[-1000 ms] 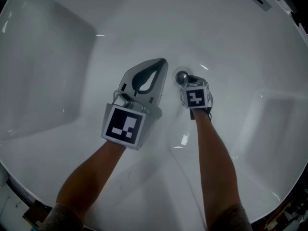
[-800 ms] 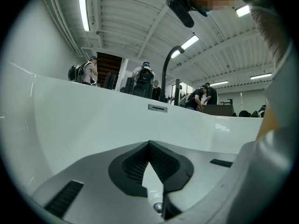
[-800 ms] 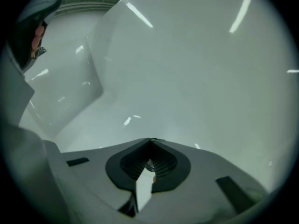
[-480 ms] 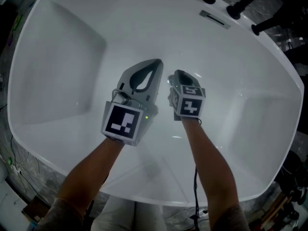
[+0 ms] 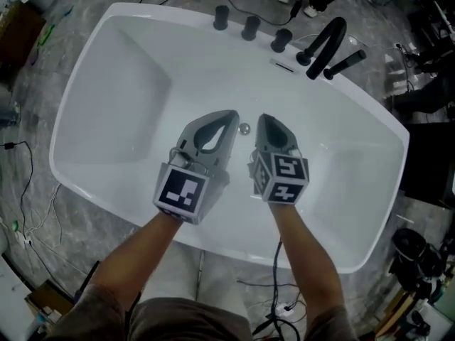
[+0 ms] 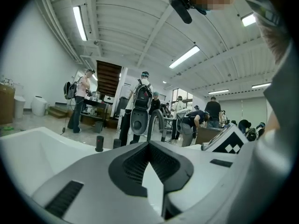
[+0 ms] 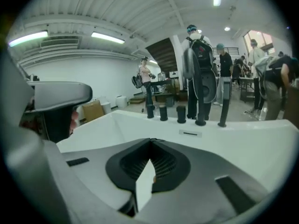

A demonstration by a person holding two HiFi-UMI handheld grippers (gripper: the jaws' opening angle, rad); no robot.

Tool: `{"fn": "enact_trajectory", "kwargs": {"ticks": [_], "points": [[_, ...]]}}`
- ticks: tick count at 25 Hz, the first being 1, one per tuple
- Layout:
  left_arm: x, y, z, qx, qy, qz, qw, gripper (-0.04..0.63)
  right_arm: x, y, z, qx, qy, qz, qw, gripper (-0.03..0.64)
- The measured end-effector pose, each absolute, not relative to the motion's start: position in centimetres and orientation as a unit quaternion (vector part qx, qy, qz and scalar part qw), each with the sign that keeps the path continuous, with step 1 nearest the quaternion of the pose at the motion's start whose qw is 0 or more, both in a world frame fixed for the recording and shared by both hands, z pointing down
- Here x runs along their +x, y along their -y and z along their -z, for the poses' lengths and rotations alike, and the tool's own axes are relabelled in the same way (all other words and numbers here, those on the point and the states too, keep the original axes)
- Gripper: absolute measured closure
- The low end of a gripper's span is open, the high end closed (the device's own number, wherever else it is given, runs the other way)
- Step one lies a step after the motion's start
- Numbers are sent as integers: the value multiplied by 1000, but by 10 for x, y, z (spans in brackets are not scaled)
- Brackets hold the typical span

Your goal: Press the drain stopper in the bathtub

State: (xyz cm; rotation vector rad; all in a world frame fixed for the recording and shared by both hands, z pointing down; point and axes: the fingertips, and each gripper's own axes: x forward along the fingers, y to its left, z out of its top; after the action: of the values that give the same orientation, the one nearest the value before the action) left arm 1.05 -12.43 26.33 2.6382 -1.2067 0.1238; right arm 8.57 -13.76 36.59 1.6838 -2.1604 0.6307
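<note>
Approach, apparently: your left gripper (image 5: 230, 116) and right gripper (image 5: 261, 120), both closed and empty, hover over the small round chrome drain stopper (image 5: 244, 128) in the white bathtub (image 5: 117, 123); lower one tip squarely.

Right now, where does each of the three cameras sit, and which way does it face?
Head view: on the person's head, facing steeply down into the bathtub and its drain stopper; both forearms, the left gripper and the right gripper show.
Left gripper view: on the left gripper, facing along its closed fingers over the tub rim toward people in a hall.
Right gripper view: on the right gripper, facing along its closed fingers toward the taps.
Shared: both gripper views show the taps.
</note>
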Motion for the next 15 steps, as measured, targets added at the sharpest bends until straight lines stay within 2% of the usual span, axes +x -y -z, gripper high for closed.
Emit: {"fn": "enact_trajectory", "kwargs": {"ticks": [9,15], "points": [[16,62,-131,911,394,-33,117,589,79,61,-194,584,788,-167,104,615],[18,23,-71,925,366,-35,97,589,80,33,-97,586,798,-136,34,615]]}}
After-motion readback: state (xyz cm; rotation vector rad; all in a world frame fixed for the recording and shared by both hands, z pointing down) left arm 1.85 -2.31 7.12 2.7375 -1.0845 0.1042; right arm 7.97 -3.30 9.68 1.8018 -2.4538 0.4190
